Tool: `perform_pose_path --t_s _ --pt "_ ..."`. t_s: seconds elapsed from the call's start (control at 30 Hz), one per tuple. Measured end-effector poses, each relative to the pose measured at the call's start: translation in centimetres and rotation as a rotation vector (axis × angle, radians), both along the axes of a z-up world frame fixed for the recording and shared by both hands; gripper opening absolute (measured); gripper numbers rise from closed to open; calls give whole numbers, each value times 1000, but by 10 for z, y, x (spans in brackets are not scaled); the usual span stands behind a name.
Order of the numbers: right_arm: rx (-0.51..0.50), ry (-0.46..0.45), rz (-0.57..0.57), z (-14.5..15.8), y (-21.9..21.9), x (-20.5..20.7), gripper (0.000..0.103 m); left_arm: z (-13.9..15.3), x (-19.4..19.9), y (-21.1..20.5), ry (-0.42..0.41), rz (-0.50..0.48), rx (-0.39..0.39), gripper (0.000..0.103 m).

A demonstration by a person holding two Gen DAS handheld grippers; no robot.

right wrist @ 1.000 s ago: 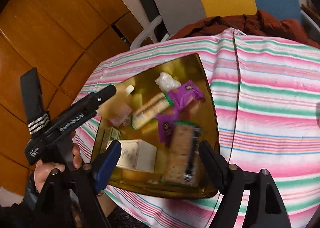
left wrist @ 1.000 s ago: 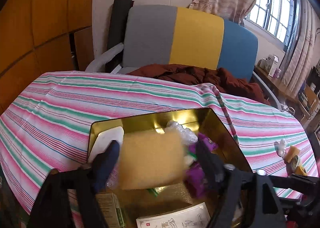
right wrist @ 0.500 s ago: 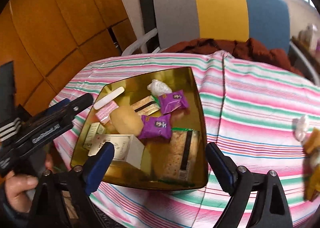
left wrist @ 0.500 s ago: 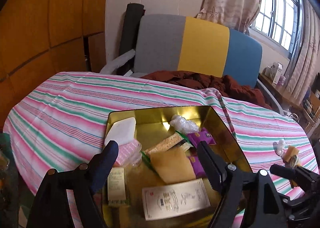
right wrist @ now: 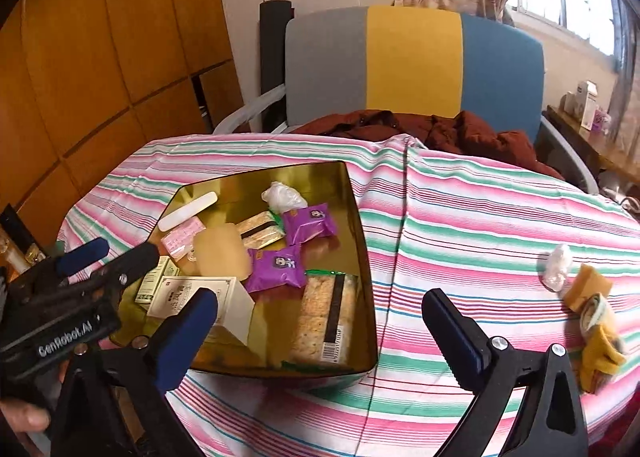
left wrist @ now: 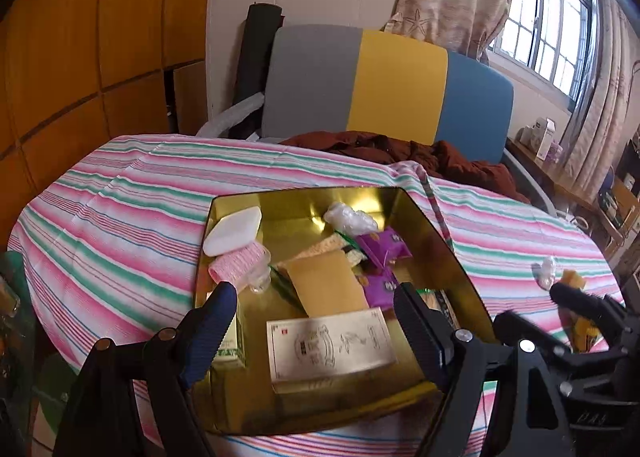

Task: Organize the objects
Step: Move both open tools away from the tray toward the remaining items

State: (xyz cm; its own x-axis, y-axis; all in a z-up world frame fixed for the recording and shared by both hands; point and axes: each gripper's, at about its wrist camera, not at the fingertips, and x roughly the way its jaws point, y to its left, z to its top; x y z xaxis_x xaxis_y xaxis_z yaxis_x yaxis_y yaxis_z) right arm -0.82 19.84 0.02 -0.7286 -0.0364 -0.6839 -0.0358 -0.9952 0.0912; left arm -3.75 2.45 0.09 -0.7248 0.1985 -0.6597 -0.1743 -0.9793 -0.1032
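Both your left tool (left wrist: 316,301) and right tool (right wrist: 320,309) gape wide, holding nothing. The tan rectangular sponge (left wrist: 326,287) lies inside the shiny gold metal tray (right wrist: 362,225), beside purple snack packets (right wrist: 276,267).

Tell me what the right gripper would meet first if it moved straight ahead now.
Probably the striped tablecloth, just right of the gold tin; the open right gripper holds nothing, though depth is unclear.
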Motion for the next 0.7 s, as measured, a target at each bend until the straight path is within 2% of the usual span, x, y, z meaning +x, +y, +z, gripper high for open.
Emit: perform_pose_path --t_s 0.53,0.7 --pt "38 14 -39 -4 7 5 103 -10 10 18 -9 -39 -45 82" --pt "40 1 -72 -8 20 6 103 -12 9 21 -9 -58 -36 82"
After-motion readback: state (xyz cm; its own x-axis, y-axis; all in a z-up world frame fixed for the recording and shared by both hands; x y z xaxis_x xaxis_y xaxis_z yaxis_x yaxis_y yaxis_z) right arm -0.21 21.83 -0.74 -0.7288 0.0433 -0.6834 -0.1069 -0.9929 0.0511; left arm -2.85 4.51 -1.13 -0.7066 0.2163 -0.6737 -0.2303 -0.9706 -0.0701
